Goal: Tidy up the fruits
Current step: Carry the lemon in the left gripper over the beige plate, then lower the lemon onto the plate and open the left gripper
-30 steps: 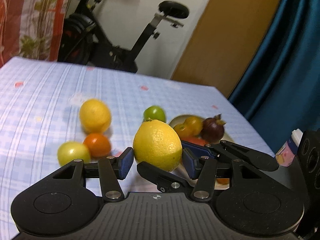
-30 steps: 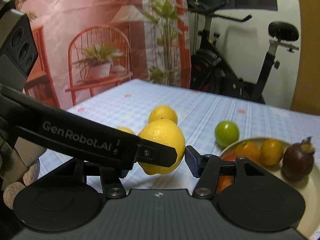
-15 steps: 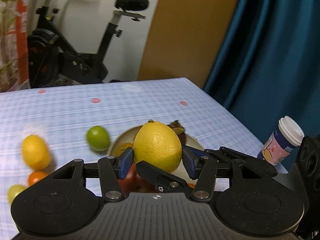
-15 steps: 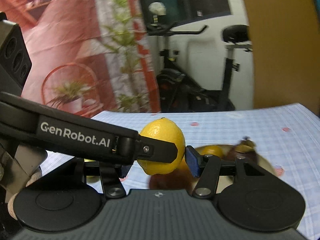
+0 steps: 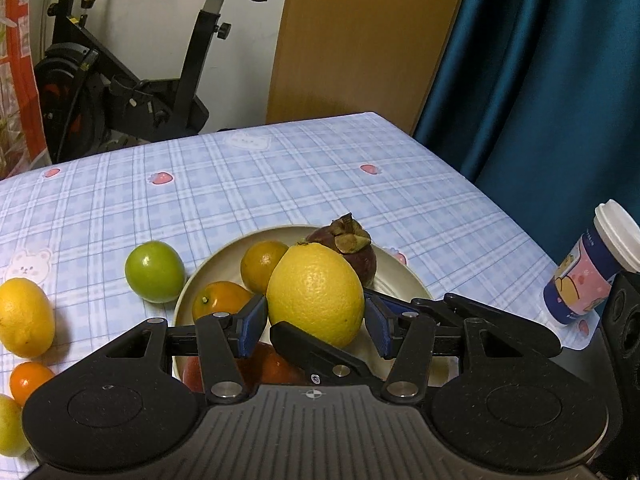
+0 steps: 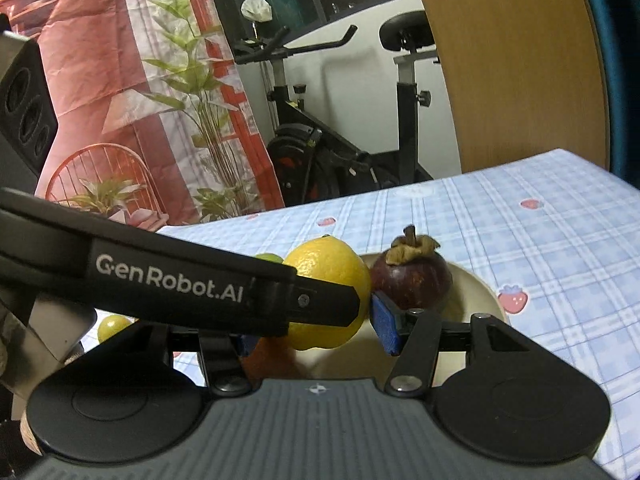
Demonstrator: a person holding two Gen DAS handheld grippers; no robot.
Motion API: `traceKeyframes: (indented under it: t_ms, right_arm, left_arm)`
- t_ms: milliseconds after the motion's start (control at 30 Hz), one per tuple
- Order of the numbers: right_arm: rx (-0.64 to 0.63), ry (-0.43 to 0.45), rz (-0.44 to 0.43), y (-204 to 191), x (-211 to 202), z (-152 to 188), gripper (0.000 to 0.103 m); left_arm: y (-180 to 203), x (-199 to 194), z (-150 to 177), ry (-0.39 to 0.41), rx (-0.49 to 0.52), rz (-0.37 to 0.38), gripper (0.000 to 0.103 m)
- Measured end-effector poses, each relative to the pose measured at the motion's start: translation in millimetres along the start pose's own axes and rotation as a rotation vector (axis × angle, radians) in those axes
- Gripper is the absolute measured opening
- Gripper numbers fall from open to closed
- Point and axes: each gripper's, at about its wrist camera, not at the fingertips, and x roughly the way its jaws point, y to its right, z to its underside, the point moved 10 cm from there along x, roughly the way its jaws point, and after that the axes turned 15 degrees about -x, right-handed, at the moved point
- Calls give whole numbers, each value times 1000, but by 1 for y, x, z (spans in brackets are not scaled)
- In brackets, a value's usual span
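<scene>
Left tongs (image 5: 315,328) are pinched on the big yellow oval lemon (image 5: 316,292), which is held over the round cream plate (image 5: 404,276), at 6 o'clock from the dark purple mangosteen (image 5: 360,264). Right tongs (image 6: 316,334) are placed around the same lemon. One blue pad (image 6: 384,326) touches it and the other is hidden, so their grip cannot be told. A round green fruit (image 5: 154,276) lies at 9 o'clock of the plate.

My left gripper (image 5: 316,330) is hanging over the near part of the plate (image 5: 404,276), a lemon (image 5: 316,294) sitting between its fingers. In the plate, a mangosteen (image 5: 352,248) is lying at the far side. Left of the plate, on the bench (image 5: 280,184), a lime (image 5: 154,266) is resting, another lemon (image 5: 24,322) farther left. A cup (image 5: 588,276) is standing well right.
</scene>
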Motion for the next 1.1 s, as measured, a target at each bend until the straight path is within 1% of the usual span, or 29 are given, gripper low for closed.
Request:
traceKeyframes:
  t_ms: [267,500,967,1000,1067,1100]
  right_arm:
    - [14,-37,24,4,5,7,58]
    - [6,-45,35,4,8,9,58]
    - [3,-54,51,5,8,10,59]
    - [2,-55,54,5,7,10,59]
    - [2,-59,58,5,7,10,59]
    - [1,-60,59,5,7,10,59]
  left_arm:
    - [0,5,6,-27,9,5,56]
    - [0,8,3,-15,2,9,57]
    - [-5,-2,2,0,-27,23,59]
    - [-6,-3,2,3,-31,25,59]
    - [-9,-7,2,12,-41,29,64]
    - [-10,-8,1,17,-45,29,64]
